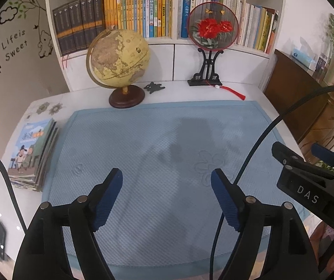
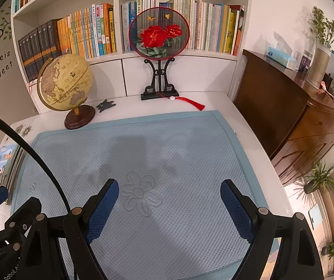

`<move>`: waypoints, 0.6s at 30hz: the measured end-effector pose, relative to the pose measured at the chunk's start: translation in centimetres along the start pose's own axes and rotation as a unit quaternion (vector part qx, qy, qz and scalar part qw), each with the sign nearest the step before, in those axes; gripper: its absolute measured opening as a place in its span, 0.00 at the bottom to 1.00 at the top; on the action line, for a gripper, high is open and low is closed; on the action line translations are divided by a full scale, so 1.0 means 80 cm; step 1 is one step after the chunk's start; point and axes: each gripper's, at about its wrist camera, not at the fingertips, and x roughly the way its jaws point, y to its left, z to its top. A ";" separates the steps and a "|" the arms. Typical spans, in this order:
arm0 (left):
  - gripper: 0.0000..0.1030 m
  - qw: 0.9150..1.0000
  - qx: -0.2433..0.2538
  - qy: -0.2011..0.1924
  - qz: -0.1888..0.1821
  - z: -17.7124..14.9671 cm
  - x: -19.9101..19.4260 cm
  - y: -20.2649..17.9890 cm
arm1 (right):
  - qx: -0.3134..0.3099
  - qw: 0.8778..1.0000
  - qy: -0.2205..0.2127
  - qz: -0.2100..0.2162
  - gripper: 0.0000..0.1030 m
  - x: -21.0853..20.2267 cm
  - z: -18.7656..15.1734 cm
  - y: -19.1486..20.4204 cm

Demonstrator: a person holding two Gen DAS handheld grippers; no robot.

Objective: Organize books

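A stack of thin illustrated books (image 1: 35, 154) lies on the white desk, left of the blue mat (image 1: 167, 135); the right wrist view shows the stack (image 2: 3, 165) at its far left edge. My left gripper (image 1: 167, 182) hovers over the mat's near half, open with nothing between its blue pads. To its right my right gripper (image 1: 297, 150) also hangs over the mat. In its own view the right gripper (image 2: 169, 189) is open and empty above the mat's embossed flower (image 2: 141, 194). Upright books (image 1: 139, 11) fill the shelf behind the desk.
A globe (image 1: 119, 58) and a round flower fan on a black stand (image 1: 213, 26) sit at the desk's back, with a small black figure (image 1: 154, 86) between them. A dark wooden cabinet (image 2: 283, 107) borders the desk's right side. A black cable (image 1: 255, 154) crosses the mat.
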 end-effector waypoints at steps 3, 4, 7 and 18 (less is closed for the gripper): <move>0.75 1.000 0.013 -0.006 0.004 0.000 -0.005 -0.007 | 0.001 1.000 0.001 0.000 0.85 0.000 0.000 0.000; 0.75 1.000 0.015 -0.007 0.002 -0.001 -0.007 -0.009 | 0.001 1.000 0.002 0.001 0.85 0.001 0.000 0.000; 0.75 1.000 0.023 -0.008 -0.001 -0.001 -0.009 -0.014 | 0.001 1.000 0.001 -0.001 0.85 0.000 0.000 0.000; 0.75 1.000 0.029 -0.006 0.006 -0.002 -0.005 -0.016 | 0.001 1.000 0.006 -0.001 0.85 0.003 -0.001 -0.002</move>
